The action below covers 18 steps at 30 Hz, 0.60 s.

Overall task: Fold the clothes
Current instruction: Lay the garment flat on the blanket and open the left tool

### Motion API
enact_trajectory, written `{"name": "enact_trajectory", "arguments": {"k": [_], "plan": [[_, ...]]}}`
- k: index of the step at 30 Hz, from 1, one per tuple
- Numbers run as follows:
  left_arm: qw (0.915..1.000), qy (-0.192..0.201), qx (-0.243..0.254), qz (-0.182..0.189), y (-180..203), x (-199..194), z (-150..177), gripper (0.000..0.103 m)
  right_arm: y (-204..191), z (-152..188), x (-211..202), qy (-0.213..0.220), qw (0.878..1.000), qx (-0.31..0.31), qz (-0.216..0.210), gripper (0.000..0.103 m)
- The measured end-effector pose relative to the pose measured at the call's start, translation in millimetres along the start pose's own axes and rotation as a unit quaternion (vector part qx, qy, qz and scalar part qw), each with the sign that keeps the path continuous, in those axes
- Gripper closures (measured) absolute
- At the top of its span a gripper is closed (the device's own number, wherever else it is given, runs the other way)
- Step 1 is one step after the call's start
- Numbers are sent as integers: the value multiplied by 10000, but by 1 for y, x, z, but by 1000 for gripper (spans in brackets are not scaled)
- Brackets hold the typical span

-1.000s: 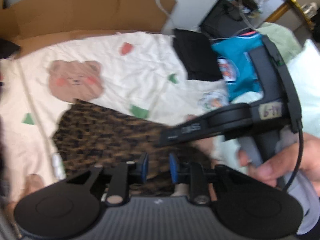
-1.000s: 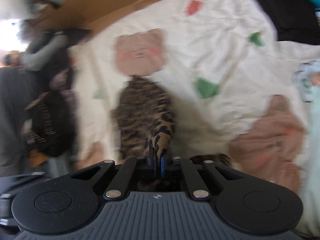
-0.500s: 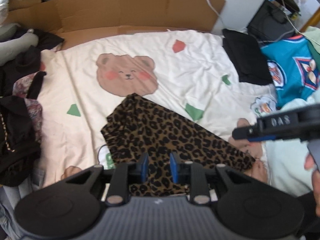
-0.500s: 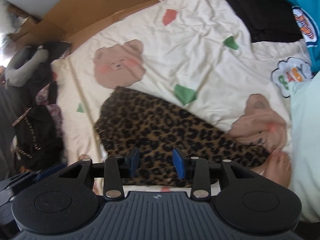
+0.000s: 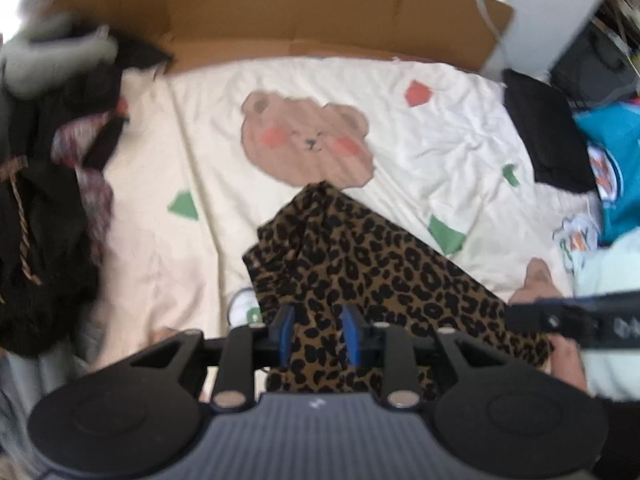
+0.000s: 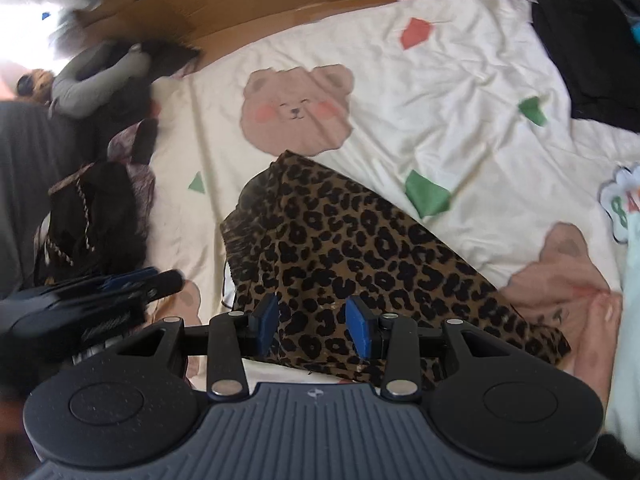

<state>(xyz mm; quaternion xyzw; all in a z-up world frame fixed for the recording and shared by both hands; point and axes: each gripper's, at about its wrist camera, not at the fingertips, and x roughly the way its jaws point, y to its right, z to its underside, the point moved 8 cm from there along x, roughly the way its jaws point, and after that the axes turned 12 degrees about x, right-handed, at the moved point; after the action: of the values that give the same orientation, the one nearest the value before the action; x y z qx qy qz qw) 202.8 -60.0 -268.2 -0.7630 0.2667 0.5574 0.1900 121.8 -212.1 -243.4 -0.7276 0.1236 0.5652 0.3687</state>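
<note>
Both grippers point steeply down at a leopard-print garment lying on a cream bear-print sheet, just below the bear's face toward 6 o'clock. The left gripper hangs over the garment's near edge, its blue pads apart and widening; cloth shows in the gap, but I cannot tell whether they touch it. The right gripper has its jaws released, pads spread wide above the cloth without pinching it. In the right wrist view the left gripper's body sits at 9 o'clock. A dark clothes pile lies at 9 o'clock, black folded clothing at 2 o'clock.
</note>
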Motion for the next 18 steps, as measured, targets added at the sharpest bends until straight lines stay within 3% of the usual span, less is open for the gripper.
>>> {"name": "enact_trajectory", "arguments": {"k": [7,10,12,18], "plan": [[9972,-165,-600,-405,-33,39,26,74,11,0,24,123,9996,-243,33,57],[9949,-136,-876,-492,-45,49,34,74,15,3,38,97,9987,-462,-180,56],[9943,-67,-932,-514,-49,55,34,74,21,1,45,250,9974,-609,-288,53],[9909,233,-1278,-362,-62,77,26,74,51,2,89,318,9990,-266,-176,52]]}}
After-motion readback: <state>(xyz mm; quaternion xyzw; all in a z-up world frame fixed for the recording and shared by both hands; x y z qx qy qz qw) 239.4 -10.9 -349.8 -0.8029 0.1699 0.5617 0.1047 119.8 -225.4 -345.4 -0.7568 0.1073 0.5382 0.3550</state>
